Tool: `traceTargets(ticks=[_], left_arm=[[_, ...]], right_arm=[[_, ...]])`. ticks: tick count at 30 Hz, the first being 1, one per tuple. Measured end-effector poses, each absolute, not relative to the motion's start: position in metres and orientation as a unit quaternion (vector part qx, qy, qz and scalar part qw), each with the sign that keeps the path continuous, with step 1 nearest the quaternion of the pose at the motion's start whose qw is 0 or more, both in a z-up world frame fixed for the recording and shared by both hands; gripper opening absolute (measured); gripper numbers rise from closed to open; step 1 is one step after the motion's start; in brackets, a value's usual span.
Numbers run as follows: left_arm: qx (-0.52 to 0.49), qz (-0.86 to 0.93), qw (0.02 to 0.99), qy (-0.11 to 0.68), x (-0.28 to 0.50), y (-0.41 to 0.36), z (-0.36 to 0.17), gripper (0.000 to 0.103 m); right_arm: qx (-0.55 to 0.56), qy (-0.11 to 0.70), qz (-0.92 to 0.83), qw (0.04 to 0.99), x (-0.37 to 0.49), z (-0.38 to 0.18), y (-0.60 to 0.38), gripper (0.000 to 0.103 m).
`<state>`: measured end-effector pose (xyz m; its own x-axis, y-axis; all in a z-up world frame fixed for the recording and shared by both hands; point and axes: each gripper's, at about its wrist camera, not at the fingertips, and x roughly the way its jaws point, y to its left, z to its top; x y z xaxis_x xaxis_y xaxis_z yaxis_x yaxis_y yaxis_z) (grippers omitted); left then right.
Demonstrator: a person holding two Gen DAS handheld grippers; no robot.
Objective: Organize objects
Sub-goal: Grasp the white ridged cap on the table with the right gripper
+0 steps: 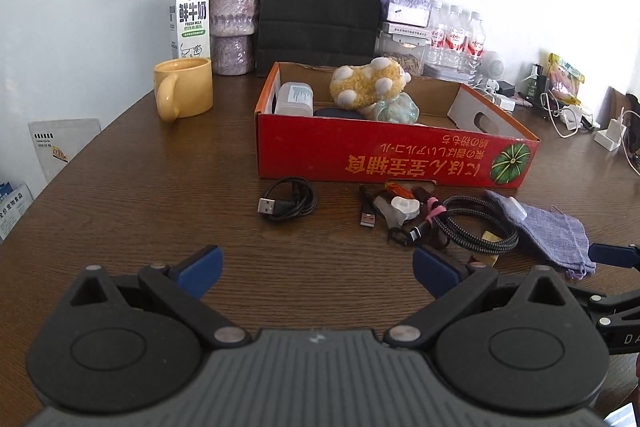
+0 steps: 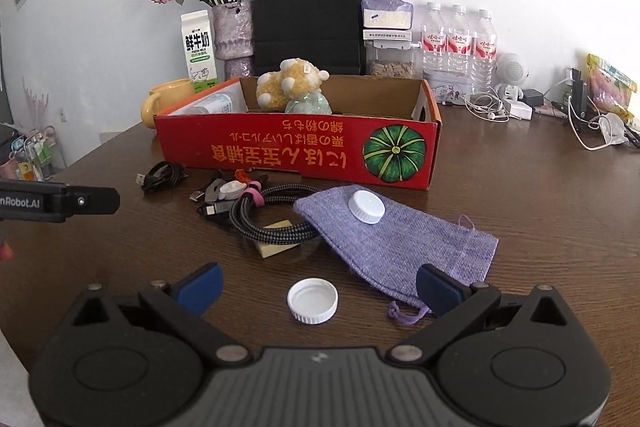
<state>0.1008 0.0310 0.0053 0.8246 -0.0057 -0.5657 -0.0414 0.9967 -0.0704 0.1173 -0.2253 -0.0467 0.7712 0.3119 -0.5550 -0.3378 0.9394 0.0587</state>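
Milk carton (image 1: 189, 18) reads "FRESH MILK" w/ large Chinese characters; red box (image 2: 304, 151) carries upside-down yellow Japanese/Chinese print + a green pumpkin picture. Other claw's side, seen in right wrist view, shows "nRobot.AI". Water bottles (image 2: 458, 43) have red labels, too small to read.

Box sits mid-table (image 1: 160, 195), plush toy (image 1: 370, 81) and white container (image 1: 295, 99) inside. Just in front of box: black USB cable (image 1: 288, 202), braided cable (image 2: 272, 217), purple pouch (image 2: 400, 247) w/ white cap (image 2: 366, 207) on it. 2nd cap (image 2: 313, 300) lies open side up, on bare wood.

Left claw (image 1: 318, 269): open wide, empty, low over clear wood, cables ahead. Right claw (image 2: 318, 287): open, empty, the 2nd cap between its fingers, right finger over pouch edge.
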Motion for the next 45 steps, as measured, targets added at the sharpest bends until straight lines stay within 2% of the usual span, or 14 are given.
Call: traceTargets(ticks=[2,4,10,14,16,20,25,35,45], left_arm=[[-0.042,0.008,0.954,0.298,0.101,0.031,0.004,0.103],[-0.043,0.009,0.953,0.3,0.103,0.03,0.003,0.103],[-0.048,0.015,0.953,0.3,0.101,0.032,0.002,0.103],[-0.052,0.024,0.953,0.298,0.098,0.037,0.003,0.103],[-0.054,0.029,0.952,0.299,0.097,0.04,0.003,0.103],[-0.056,0.032,0.951,0.303,0.098,0.043,0.001,0.103],[-0.06,0.027,0.95,0.304,0.099,0.044,0.0,0.103],[-0.055,0.022,0.95,0.305,0.11,0.037,0.006,0.103],[-0.049,0.023,0.955,0.292,0.109,0.029,0.022,0.103]], right_arm=[[-0.023,0.294,0.172,0.94,0.118,-0.049,-0.225,0.101],[-0.02,0.299,0.176,0.938,0.12,-0.051,-0.225,0.094],[-0.011,0.313,0.187,0.931,0.125,-0.06,-0.224,0.066],[-0.008,0.307,0.189,0.933,0.127,-0.062,-0.224,0.058],[-0.01,0.305,0.187,0.934,0.128,-0.062,-0.223,0.05],[-0.013,0.301,0.184,0.936,0.128,-0.062,-0.224,0.044],[-0.023,0.297,0.181,0.937,0.127,-0.063,-0.223,0.028],[-0.03,0.28,0.192,0.94,0.121,-0.059,-0.223,0.028],[-0.03,0.227,0.19,0.955,0.108,-0.029,-0.229,0.027]])
